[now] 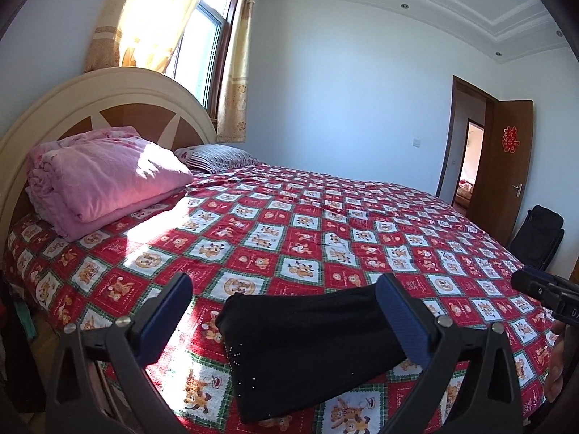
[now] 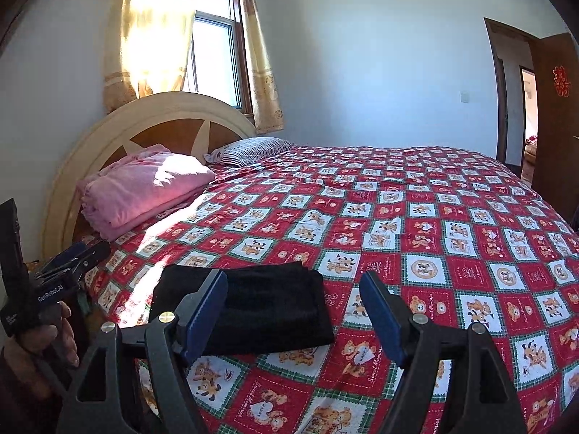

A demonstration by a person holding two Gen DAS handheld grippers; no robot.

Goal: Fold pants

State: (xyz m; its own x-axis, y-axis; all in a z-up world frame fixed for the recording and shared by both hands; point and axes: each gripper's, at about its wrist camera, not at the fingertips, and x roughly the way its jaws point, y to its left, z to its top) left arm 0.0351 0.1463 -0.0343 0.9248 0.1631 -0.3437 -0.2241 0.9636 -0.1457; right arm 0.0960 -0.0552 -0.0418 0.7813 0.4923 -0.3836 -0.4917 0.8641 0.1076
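The black pants [image 1: 307,354] lie near the front edge of the bed [image 2: 452,238], already doubled into a compact flat bundle with several layers stacked on one another. They look like soft, light knit cloth with no stiffness of their own, so I judge they will sag and slide apart if lifted by a single layer. Tiny shiny studs dot one side in the left wrist view; these could snag on the pads. The safest hold is probably at a folded edge or a corner, pinching all layers together, with one gripper at each end so the bundle stays flat.

The left gripper [image 1: 284,325] hangs above the pants with its jaws spread wide, nothing between the pads. The right gripper [image 2: 293,311] also has its jaws spread and empty, just off the right end of the bundle; its left finger overlaps the cloth in its own view, but I cannot tell whether it touches.

The bed is covered by a red and white quilt with a bear pattern, slightly rumpled and soft, so the pants will sink a little when pressed. A folded pink blanket [image 1: 105,177] and a striped pillow [image 1: 217,157] sit by the round headboard [image 2: 155,115], well apart from the pants. Sun comes through a curtained window [image 2: 213,54], and a brown door [image 1: 510,166] stands open on the far wall
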